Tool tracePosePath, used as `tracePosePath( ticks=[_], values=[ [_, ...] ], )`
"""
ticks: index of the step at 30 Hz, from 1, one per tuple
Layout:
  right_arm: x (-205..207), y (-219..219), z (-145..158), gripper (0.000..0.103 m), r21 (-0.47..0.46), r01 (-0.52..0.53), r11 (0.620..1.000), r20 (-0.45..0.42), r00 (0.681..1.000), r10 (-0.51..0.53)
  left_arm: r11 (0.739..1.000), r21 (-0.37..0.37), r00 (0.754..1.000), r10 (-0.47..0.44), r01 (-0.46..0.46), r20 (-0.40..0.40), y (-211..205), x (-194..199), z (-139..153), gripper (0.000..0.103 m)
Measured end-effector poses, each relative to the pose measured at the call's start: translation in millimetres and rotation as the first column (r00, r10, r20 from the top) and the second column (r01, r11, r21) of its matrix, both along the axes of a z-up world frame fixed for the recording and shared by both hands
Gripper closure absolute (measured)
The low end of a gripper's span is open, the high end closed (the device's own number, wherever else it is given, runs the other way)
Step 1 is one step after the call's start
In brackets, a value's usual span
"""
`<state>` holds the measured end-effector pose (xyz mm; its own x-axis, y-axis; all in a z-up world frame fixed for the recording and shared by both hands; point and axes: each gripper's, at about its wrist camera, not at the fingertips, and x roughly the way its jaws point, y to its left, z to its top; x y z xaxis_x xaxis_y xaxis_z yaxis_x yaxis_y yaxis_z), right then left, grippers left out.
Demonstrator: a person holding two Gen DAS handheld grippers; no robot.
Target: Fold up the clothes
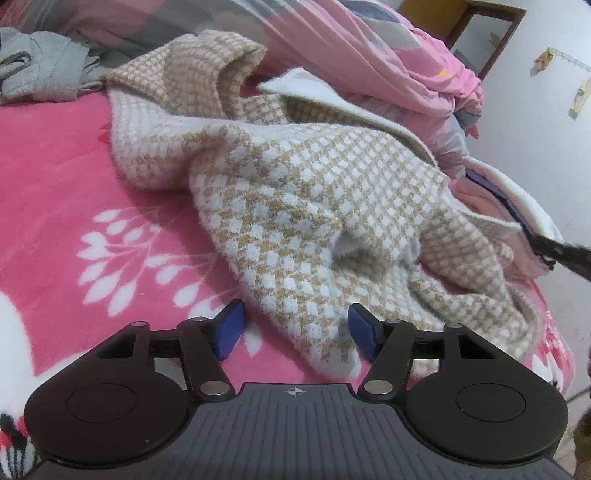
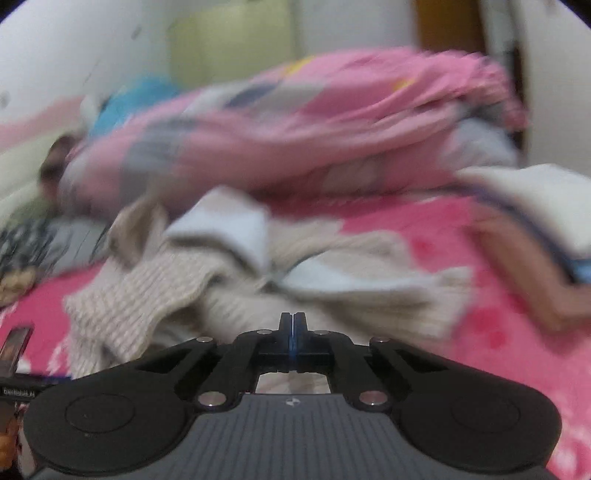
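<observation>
a knitted sweater [image 1: 295,206] in a small beige-and-white houndstooth check, with a plain white inner face at its folded edge; in the blurred right wrist view the same sweater [image 2: 229,295] reads as pale beige and off-white. beneath it a hot pink blanket [image 1: 55,166] printed with white leafy sprigs. behind, a quilt [image 1: 369,48] in softer pink with grey and navy patches and a small yellow spot. a light grey garment [image 1: 40,70] at the far left. the left gripper [image 1: 295,328] is black with 2 royal blue pads [image 1: 231,328]; the right gripper [image 2: 292,328] is black with a thin blue line between its pressed fingers. white wall [image 1: 546,122], brown wooden frame [image 1: 491,22]
</observation>
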<state>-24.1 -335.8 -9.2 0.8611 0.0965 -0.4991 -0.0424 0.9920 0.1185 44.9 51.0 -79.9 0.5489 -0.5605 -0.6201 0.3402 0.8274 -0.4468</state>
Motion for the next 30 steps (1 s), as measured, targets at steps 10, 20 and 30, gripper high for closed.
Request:
tracePosePath(
  ticks=[10, 20, 30],
  values=[
    [-24, -26, -21, 0.020, 0.250, 0.045, 0.967, -0.106, 0.994, -0.019, 0.999, -0.002, 0.999, 0.049, -0.049, -0.002, -12, 17, 2, 0.055],
    [-38, -32, -82, 0.015, 0.633, 0.148, 0.760, -0.140, 0.987, -0.076, 0.984, -0.175, 0.993, 0.053, -0.033, 0.110, 4, 23, 34, 0.078],
    [-54, -48, -70, 0.084, 0.754, 0.031, 0.656, 0.088, 0.985, -0.147, 0.919, -0.386, 0.970, 0.161, -0.081, 0.180, 44, 47, 86, 0.085]
  ],
)
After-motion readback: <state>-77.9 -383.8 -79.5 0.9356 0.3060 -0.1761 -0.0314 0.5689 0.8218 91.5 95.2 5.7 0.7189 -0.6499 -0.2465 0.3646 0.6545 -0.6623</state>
